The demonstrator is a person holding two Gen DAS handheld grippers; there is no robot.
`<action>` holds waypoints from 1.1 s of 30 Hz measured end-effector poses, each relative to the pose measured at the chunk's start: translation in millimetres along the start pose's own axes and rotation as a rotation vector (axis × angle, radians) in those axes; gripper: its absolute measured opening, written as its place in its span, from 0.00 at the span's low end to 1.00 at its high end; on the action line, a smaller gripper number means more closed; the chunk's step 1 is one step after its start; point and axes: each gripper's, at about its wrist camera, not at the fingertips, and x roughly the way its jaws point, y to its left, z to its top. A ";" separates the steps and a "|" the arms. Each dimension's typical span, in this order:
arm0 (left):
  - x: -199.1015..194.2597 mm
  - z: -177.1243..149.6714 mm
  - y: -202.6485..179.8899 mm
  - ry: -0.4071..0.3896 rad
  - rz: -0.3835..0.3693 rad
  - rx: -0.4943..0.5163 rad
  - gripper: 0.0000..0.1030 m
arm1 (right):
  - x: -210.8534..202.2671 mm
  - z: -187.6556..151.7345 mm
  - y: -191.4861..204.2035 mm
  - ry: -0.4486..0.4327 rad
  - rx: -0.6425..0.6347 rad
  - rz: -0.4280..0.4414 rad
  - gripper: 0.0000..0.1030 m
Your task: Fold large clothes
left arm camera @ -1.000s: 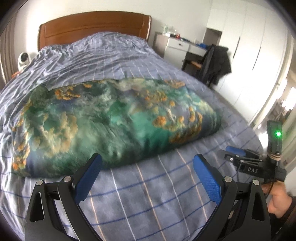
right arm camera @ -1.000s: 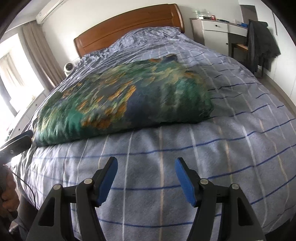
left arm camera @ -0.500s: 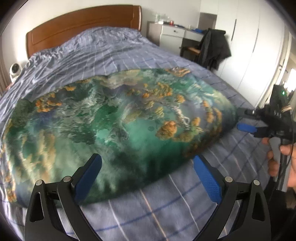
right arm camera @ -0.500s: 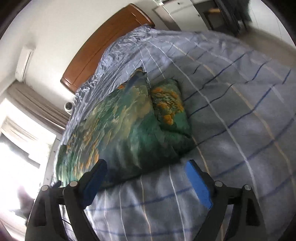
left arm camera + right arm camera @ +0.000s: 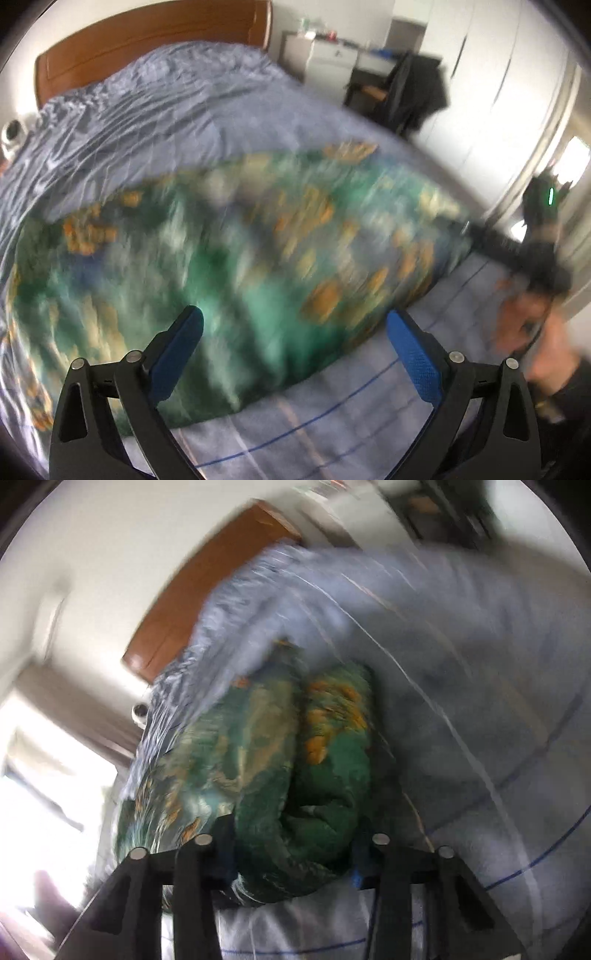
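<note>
A wide bed with a brown wooden headboard is covered by a pale blue-grey checked sheet crossed by thin blue and white lines, rumpled toward the headboard end. Directly on the sheet lies 1 thick folded quilt printed in green, teal and orange patches, stretched across the bed near its foot edge. In the right wrist view, 1 end of the quilt shows 2 rolled layers pressed side by side.

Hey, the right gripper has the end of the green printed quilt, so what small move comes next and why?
Probably bring the left gripper, jaws open and empty, onto the near edge of the green-and-orange printed quilt. The right gripper has just closed on the folded end; the left side lies ungripped.
</note>
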 end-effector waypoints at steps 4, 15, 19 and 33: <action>-37.8 53.5 -18.2 -0.010 -0.175 0.018 0.97 | -38.1 -1.1 76.1 -0.106 -0.294 0.004 0.40; -49.7 108.2 -24.0 0.142 -0.153 0.019 0.97 | -56.6 -74.9 250.6 -0.204 -0.943 0.022 0.40; -41.9 93.7 -23.9 0.181 0.028 0.075 0.94 | -54.8 -117.0 281.8 -0.225 -1.151 -0.001 0.40; -51.5 69.1 122.3 0.179 0.116 -0.091 0.29 | -68.4 -76.4 265.2 -0.081 -0.934 0.222 0.65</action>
